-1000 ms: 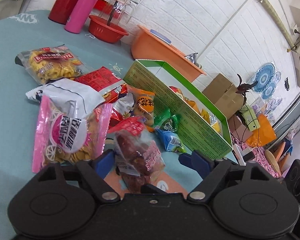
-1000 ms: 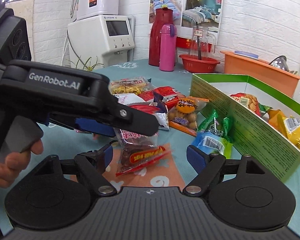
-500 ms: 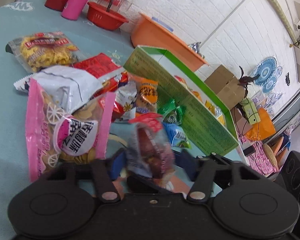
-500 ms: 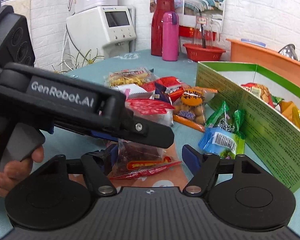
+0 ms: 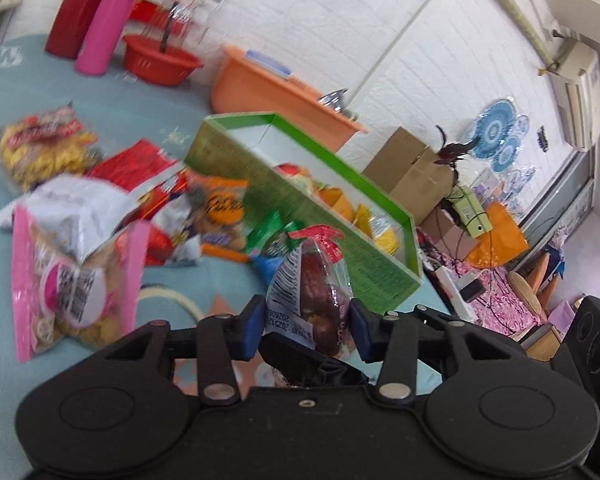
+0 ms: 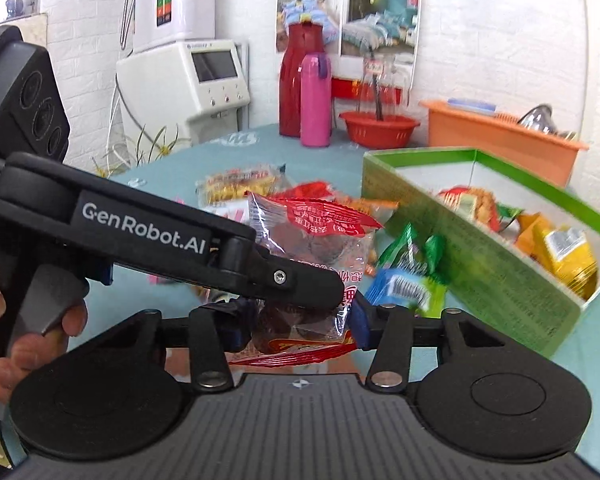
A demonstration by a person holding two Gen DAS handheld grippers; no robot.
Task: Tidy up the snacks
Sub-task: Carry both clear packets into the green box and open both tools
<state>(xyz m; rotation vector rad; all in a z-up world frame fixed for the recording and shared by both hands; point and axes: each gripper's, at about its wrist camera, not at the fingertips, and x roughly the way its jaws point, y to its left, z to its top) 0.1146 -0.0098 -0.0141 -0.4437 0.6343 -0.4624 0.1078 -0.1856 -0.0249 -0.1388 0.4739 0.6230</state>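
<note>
Snack pile (image 5: 100,208) at nine o'clock motion-blurred, print unreadable, date packet (image 6: 311,264) lower half hidden behind left gripper (image 6: 331,284), hand (image 6: 32,344) cut off at the edge

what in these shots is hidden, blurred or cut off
- Right wrist view: the left gripper covers part of the clear bag of brown snacks; whether the right gripper, whose jaws have just been closing, presses the second bag is unclear.
- Left wrist view: the pink bag and its print are motion-blurred.
- Both views: the green box wall hides most packets inside.
- Left wrist view: the red flask is cut by the top edge.
</note>
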